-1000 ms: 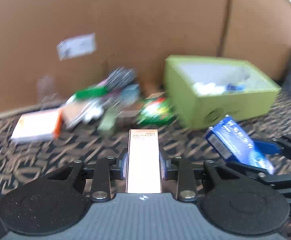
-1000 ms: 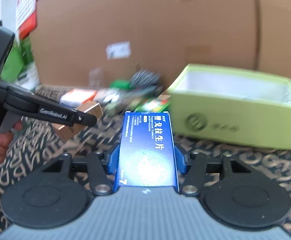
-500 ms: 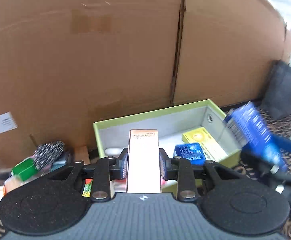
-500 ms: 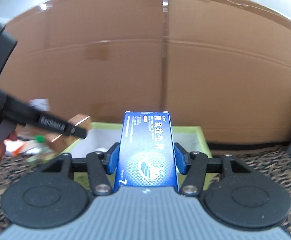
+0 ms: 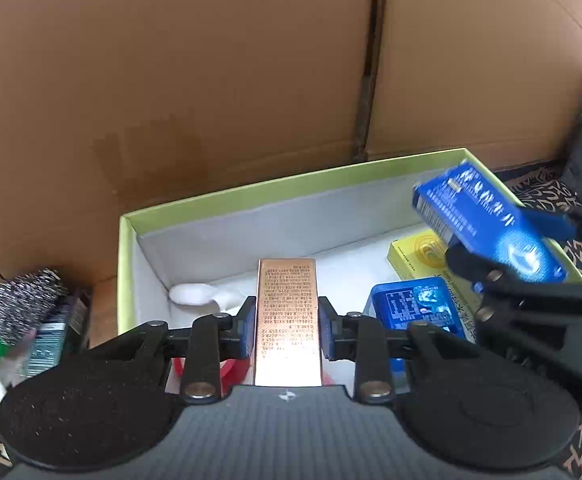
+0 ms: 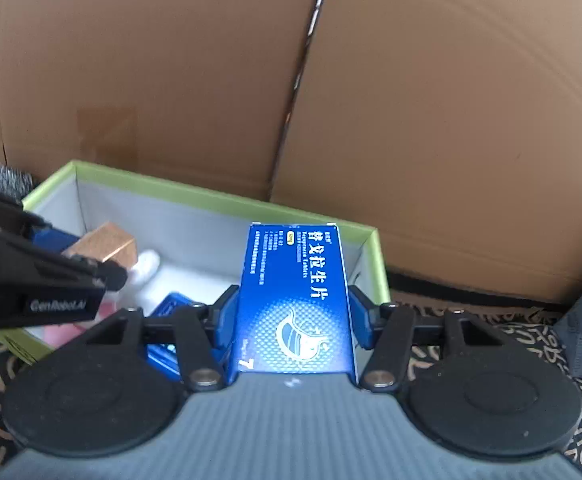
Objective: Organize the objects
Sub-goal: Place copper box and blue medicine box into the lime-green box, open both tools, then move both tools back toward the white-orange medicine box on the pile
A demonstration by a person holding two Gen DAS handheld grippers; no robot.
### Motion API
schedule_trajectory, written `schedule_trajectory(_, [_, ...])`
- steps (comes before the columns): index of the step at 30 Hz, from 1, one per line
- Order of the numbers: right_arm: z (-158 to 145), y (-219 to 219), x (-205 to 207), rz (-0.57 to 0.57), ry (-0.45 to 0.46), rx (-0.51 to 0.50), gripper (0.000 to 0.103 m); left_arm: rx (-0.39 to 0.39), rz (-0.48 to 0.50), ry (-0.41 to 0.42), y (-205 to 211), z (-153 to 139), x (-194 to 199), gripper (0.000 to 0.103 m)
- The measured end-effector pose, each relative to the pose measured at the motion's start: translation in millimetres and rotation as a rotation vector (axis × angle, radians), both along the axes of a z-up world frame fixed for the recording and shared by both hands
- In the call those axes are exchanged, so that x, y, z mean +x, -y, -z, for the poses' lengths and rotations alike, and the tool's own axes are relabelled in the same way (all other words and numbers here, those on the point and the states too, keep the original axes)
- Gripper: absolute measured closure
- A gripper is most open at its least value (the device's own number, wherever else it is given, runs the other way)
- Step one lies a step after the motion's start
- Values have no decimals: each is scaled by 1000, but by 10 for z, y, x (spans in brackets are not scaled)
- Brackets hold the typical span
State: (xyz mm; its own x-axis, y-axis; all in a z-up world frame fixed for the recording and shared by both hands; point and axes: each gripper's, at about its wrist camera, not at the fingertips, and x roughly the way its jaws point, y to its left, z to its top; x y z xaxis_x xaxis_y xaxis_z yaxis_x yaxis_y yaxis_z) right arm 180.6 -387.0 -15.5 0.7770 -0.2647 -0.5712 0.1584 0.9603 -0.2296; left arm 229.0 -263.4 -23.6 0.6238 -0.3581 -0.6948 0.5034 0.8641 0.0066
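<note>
Two grippers are in my views, each clamped on a carton above the green box (image 5: 227,212). My left gripper (image 5: 287,330) has its blue pads pressed to the long sides of a copper carton (image 5: 287,320); the carton's near end runs under the gripper body, so I cannot see its full length. It is narrow and metallic, covered in fine print too small for me to read. My right gripper (image 6: 293,316) is closed on a blue carton (image 6: 295,300) with white Chinese lettering and a bird-like emblem; its lower end is also cut off by the gripper. In the left wrist view that blue carton (image 5: 487,220) hangs over the right end of the green box, blurred.

The green box has a lime rim and pale grey inner walls, and stands against a wall of brown cardboard (image 5: 211,80). Inside it I see a yellow packet (image 5: 415,256) at the right end, partly covered by the right gripper, a smaller blue pack (image 5: 411,308) beside it, a white lump (image 5: 195,294) toward the left end that I cannot identify, and something red (image 5: 235,368) mostly hidden beneath my left gripper.

Left of the green box lies a steel scourer (image 5: 27,300) on a blurred heap of packages. Under the box is a dark patterned cloth (image 6: 491,332); whether a worktop carries it I cannot tell.
</note>
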Motion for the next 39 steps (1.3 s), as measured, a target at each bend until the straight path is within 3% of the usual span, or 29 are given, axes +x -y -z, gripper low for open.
schedule_trajectory(10, [130,39,115,58,-39,29,48,-37,13,-45,-74,154,68,71])
schedule_trajectory(11, [146,50,122,62,-42,38,47,-43,22,-38,-80,139,55,68])
schedule_trajectory(12, [163,65,125,71,-41,49,37,-51,33,-32,-88,119,39,50])
schedule_trajectory(13, [184,67,96,82,-40,50,29,-69,56,-29,-99,94,17,46])
schedule_trajectory(16, [159,49,-12,68,-14,53,22,-58,69,12,-90,-6,-102,40])
schedule_trajectory(18, [111,30,-116,75,20,29,22,-55,65,56,-99,-93,-120,27])
schedule_trajectory(20, [62,42,-249,68,58,51,20,-76,58,89,-191,-181,-137,23])
schedule_trajectory(21, [40,48,-310,67,73,67,15,-84,51,92,-214,-215,-133,23])
schedule_trajectory(22, [6,37,-380,69,88,76,2,-89,45,89,-235,-243,-125,22])
schedule_trajectory(23, [-13,25,-440,79,106,74,0,-92,43,83,-259,-271,-115,22])
schedule_trajectory(30, [-196,-93,-920,69,223,104,0,-113,-7,92,-547,-263,-386,22])
schedule_trajectory(35, [-224,-320,-1248,14,255,147,0,-233,-37,92,-873,-307,-789,19])
schedule_trajectory(39, [-167,-510,-1461,-14,266,188,0,-218,-52,142,-1066,-264,-1119,18])
